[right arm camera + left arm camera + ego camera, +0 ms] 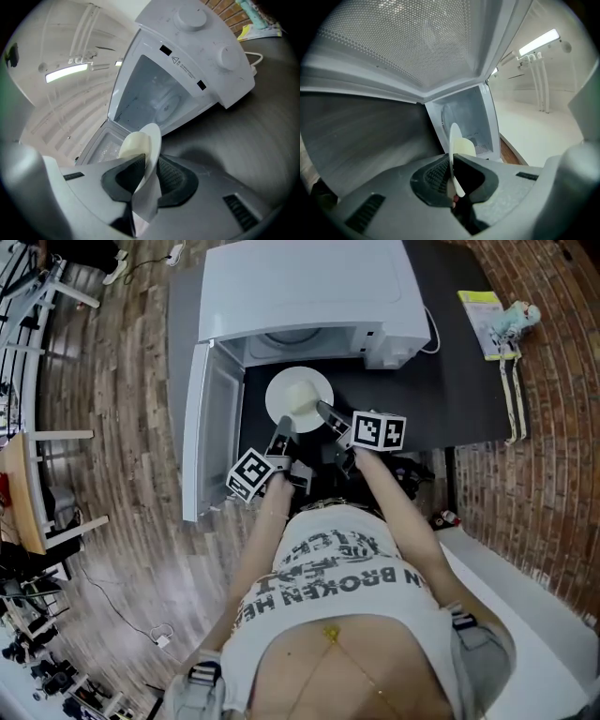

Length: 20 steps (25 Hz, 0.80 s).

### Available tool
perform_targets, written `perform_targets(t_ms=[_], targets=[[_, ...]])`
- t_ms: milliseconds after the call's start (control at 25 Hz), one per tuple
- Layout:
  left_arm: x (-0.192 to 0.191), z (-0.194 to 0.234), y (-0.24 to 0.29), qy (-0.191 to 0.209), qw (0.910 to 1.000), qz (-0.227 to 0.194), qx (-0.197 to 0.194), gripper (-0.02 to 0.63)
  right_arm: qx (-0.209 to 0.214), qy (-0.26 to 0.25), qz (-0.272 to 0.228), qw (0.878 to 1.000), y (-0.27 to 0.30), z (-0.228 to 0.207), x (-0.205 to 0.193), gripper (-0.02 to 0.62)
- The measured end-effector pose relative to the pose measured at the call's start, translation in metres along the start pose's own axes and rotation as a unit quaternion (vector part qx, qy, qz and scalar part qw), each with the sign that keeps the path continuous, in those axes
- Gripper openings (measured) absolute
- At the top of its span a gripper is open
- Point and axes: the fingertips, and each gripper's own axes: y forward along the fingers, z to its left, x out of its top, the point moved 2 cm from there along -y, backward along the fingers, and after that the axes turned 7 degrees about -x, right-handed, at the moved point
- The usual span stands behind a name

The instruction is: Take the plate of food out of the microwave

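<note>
**Now the plate is out in front of the microwave**

Well, I am holding the round white plate (286, 390) with both of my grippers. It sits just in front of the open mouth of the big white microwave (309, 287), not inside it. On the plate is a pale yellow lump of food (465, 146).

My left gripper (282, 430) has the side of the plate that is nearer the microwave's open white door (202, 427). In the left gripper view, its two dark pads are squeezed on the thin rim, one pad on each side. The plate looks like it stands on its edge there, with the food on the side away from the door.

My right gripper (324, 412) has the other side of the plate, the side nearer the microwave's two round knobs (190, 18). In the right gripper view, its pads are pinched on the rim too, with the food peeking over the top of one pad.

The two grippers are near each other, with the plate between them. Behind the plate, the inside of the microwave is bare and I can see the round glass tray (168, 105) in it.

The microwave stands on a dark grey table (450, 381). I cannot tell if the plate touches the table or is up in the air.
</note>
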Motion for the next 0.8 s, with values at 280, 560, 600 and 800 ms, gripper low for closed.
perform_targets(t_ms=[280, 560, 600, 800], targets=[[-0.005, 0.007, -0.022, 0.001, 0.9994, 0.035, -0.005, 0.018, -0.02, 0.021, -0.024, 0.999, -0.012, 0.005, -0.028, 0.072], [-0.022, 0.01, -0.042, 0.009, 0.9975, 0.068, -0.016, 0.018, -0.039, 0.043, -0.047, 0.997, -0.034, 0.003, -0.056, 0.072], [-0.024, 0.01, -0.044, 0.009, 0.9973, 0.071, -0.018, 0.018, -0.041, 0.045, -0.05, 0.997, -0.036, 0.003, -0.059, 0.071], [-0.033, 0.009, -0.047, 0.006, 0.9966, 0.077, -0.028, 0.018, -0.043, 0.052, -0.063, 0.996, -0.047, 0.001, -0.064, 0.067]])
